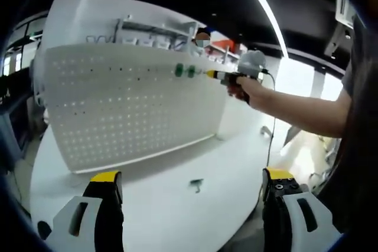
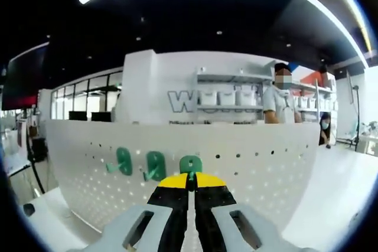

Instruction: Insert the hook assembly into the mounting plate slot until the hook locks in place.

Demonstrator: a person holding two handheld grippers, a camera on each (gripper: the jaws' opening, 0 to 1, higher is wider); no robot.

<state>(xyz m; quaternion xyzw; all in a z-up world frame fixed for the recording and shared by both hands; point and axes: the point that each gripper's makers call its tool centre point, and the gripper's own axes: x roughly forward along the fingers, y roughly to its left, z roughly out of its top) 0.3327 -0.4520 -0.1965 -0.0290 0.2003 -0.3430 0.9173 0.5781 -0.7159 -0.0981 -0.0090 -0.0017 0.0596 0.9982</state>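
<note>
Right gripper: jaws pressed together, yellow tips meeting on the stem of a green hook, which sits at the face of the white pegboard at 12 o'clock from the tips. Whether the hook is seated in a hole cannot be told. Two more green hooks hang on the board toward 9 o'clock of the held one, side by side, apart from each other.

In the left gripper view the right gripper shows at 1 o'clock, held out by a person's hand, its tip at the upper right part of the pegboard, just beside two green hooks.

Left gripper: jaws wide apart, nothing between them, hovering above the white table. A small dark part lies on the table between the jaws, closer to the pegboard's foot; too small to identify.

Pegboard stands upright on the table. Behind it, white shelving and a standing person at 1 o'clock in the right gripper view.
</note>
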